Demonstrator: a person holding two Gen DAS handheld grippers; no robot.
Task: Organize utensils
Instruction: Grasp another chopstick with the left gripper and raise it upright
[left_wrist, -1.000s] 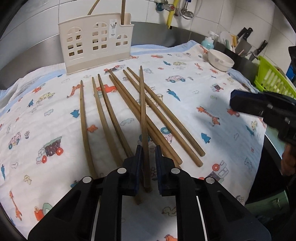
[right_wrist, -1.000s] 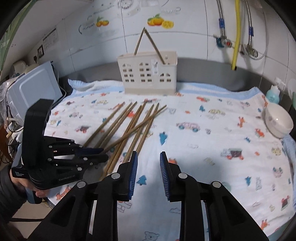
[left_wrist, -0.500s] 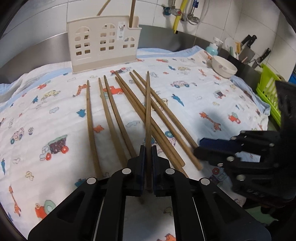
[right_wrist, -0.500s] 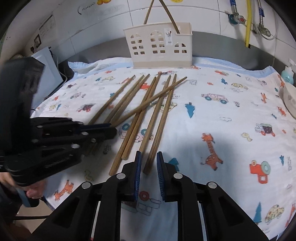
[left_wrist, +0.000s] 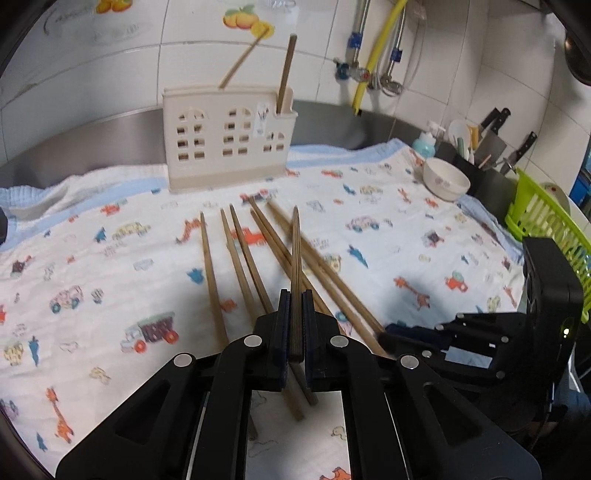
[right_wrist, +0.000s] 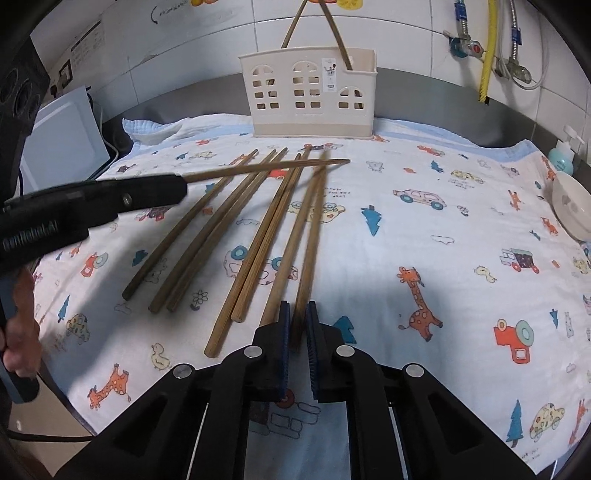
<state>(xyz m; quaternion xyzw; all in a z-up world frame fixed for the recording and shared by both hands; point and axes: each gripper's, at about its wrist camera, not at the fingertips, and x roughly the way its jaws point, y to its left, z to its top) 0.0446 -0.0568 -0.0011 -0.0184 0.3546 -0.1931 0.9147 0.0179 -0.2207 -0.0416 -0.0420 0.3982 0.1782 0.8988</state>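
My left gripper (left_wrist: 294, 295) is shut on a wooden chopstick (left_wrist: 295, 251) and holds it lifted above the cloth, tip toward the holder. It shows in the right wrist view (right_wrist: 155, 192) with that chopstick (right_wrist: 280, 168) sticking out. Several more chopsticks (left_wrist: 236, 258) lie on the cloth. My right gripper (right_wrist: 298, 308) is low over the near end of the rightmost chopstick (right_wrist: 312, 236), its jaws narrowly apart around it. The cream utensil holder (left_wrist: 225, 142) stands at the back with two chopsticks in it; it also shows in the right wrist view (right_wrist: 308, 94).
A printed cloth (right_wrist: 443, 229) covers the counter. A white bowl (left_wrist: 445, 179) sits at the right, also seen in the right wrist view (right_wrist: 570, 210). Knives (left_wrist: 491, 136) and a green rack (left_wrist: 546, 221) stand far right. A white appliance (right_wrist: 62, 144) is at the left.
My left gripper has lifted its chopstick off the cloth. My right gripper has moved in over the rightmost chopstick's near end and its jaws have narrowed.
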